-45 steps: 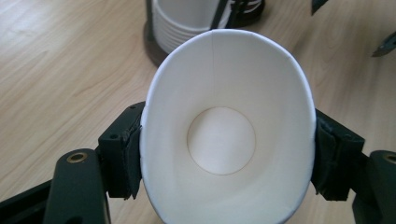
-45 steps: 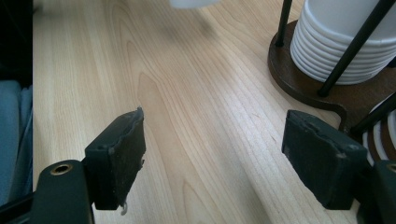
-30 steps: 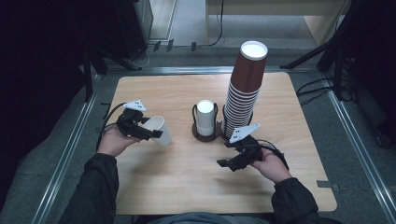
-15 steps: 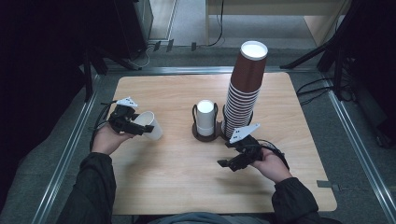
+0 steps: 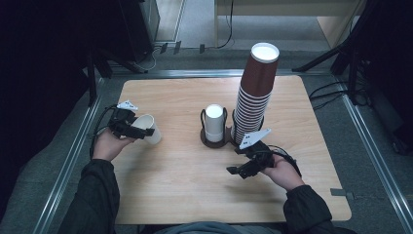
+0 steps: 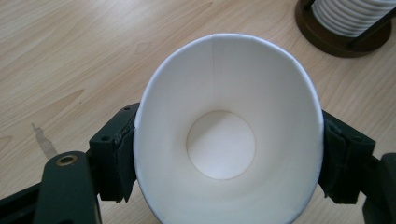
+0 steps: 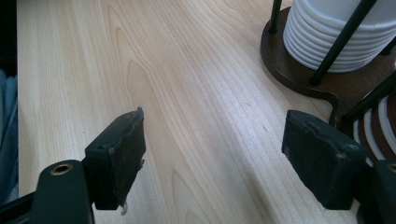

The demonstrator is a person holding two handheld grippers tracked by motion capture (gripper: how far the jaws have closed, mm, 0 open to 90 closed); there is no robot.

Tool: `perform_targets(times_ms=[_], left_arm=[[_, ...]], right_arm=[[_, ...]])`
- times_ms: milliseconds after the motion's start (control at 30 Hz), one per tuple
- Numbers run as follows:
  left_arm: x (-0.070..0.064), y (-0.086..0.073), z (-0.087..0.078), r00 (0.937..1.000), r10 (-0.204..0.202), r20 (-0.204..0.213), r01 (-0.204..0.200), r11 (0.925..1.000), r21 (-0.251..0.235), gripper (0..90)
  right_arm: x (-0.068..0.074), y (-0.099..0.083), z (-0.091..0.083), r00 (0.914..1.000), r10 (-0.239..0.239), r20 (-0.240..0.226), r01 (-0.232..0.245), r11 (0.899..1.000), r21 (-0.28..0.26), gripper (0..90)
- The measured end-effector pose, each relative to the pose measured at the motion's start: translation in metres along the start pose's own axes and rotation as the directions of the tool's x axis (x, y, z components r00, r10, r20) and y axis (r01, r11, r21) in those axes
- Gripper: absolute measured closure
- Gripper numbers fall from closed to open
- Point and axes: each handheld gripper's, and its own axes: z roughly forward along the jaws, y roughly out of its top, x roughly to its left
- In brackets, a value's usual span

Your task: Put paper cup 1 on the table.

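High view: left hand-held gripper is sitting at the left side of the worktop, clenching a white paper cup that is lying tilted, mouth pointing back toward the person's left hand. Right hand-held gripper is hovering over the worktop in front of the cup holder, jaws released, gripping nothing. The holder is standing mid-worktop, carrying a short white cup stack in one ring and a tall brown cup stack in the other. Cup and holder are well apart.

Left gripper view: the left hand-held gripper is squeezing the white paper cup across its rim, one pad on each side, the rim going oval under the pressure. Cup interior is facing the camera, bottom disc visible. Worktop is running behind it, the holder sitting at top right.

Right gripper view: right hand-held gripper is standing wide open, bare worktop showing between the pads. Holder base with the white cup stack is lying ahead to the right, apart from the jaws.
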Motion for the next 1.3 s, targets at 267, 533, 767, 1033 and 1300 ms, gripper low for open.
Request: perform_targets(times_ms=[267, 533, 767, 1033, 1300], left_arm=[[0.002, -0.001, 0.007, 1.0000, 0.000, -0.010, 0.000, 0.9997, 0.025, 20.5], [0.000, -0.002, 0.012, 0.9996, 0.018, -0.020, -0.017, 0.9988, 0.046, 19.7], [-0.001, -0.001, 0.015, 0.9996, 0.024, -0.014, -0.023, 0.9983, 0.054, 18.1], [-0.002, -0.001, 0.017, 0.9997, 0.021, 0.012, -0.022, 0.9982, 0.057, 13.2], [-0.001, 0.001, 0.012, 0.9995, -0.005, 0.031, 0.005, 0.9999, 0.014, 8.5]], right_arm=[[0.000, 0.000, 0.001, 1.0000, -0.002, 0.000, 0.002, 1.000, 0.006, 21.9], [0.000, 0.000, 0.001, 1.0000, -0.003, -0.001, 0.003, 1.000, 0.008, 21.9], [0.000, 0.000, 0.002, 1.0000, -0.005, -0.001, 0.005, 1.000, 0.013, 21.9], [0.001, 0.000, 0.002, 1.0000, -0.006, -0.002, 0.006, 1.000, 0.020, 21.9], [0.001, 0.000, 0.003, 1.0000, -0.008, -0.002, 0.008, 1.000, 0.023, 21.9]])
